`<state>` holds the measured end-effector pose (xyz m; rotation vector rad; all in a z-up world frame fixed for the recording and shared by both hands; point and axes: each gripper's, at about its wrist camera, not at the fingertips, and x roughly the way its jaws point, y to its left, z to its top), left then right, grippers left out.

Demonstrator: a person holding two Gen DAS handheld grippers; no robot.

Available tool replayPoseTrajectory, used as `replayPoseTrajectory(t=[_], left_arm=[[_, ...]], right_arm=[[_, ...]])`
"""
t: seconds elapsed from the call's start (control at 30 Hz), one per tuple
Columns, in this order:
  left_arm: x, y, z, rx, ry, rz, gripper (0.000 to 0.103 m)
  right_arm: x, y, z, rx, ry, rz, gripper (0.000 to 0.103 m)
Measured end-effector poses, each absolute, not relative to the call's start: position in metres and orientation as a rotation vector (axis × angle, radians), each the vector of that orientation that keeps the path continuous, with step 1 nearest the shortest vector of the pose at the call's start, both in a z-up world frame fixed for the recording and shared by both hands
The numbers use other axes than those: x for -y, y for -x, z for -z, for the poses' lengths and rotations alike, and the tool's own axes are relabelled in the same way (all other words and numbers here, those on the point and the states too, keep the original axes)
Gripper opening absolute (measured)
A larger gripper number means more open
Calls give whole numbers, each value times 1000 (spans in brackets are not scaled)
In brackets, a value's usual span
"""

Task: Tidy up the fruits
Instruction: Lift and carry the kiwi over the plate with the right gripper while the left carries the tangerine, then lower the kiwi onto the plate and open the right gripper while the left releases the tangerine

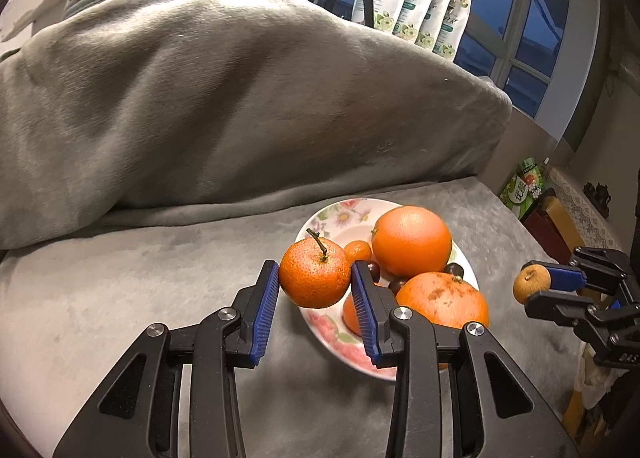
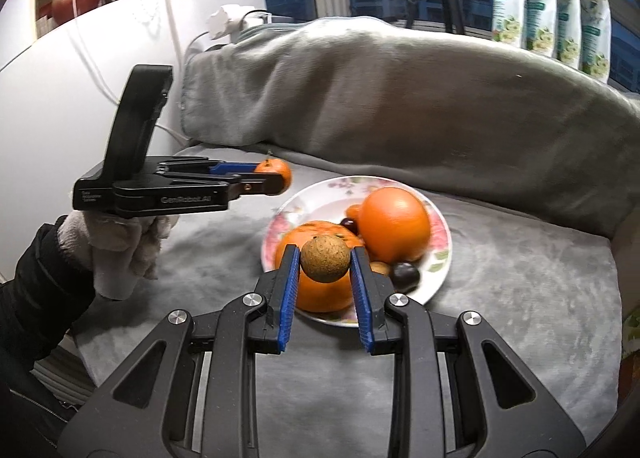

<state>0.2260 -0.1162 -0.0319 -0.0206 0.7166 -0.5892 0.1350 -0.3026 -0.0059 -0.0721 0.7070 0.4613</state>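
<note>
A floral plate on the grey blanket holds a large orange, a second orange, a small kumquat and dark grapes. My left gripper is shut on a stemmed mandarin, held above the plate's left edge. My right gripper is shut on a small brown round fruit, held above the plate's near side. The right gripper shows in the left view; the left gripper shows in the right view.
A grey blanket-covered hump rises behind the plate. Floral pouches stand along the window sill. A white wall with cables is at left. Boxes and a shelf sit off the right edge.
</note>
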Motion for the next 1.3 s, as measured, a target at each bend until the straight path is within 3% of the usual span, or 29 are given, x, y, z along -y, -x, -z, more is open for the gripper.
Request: replayPoseTrajectory(t=[1.3], left_arm=[[144,-248,37,-742,-7,609,36]], right_arm=[[338,-173,33,-778,-15,-420,27]])
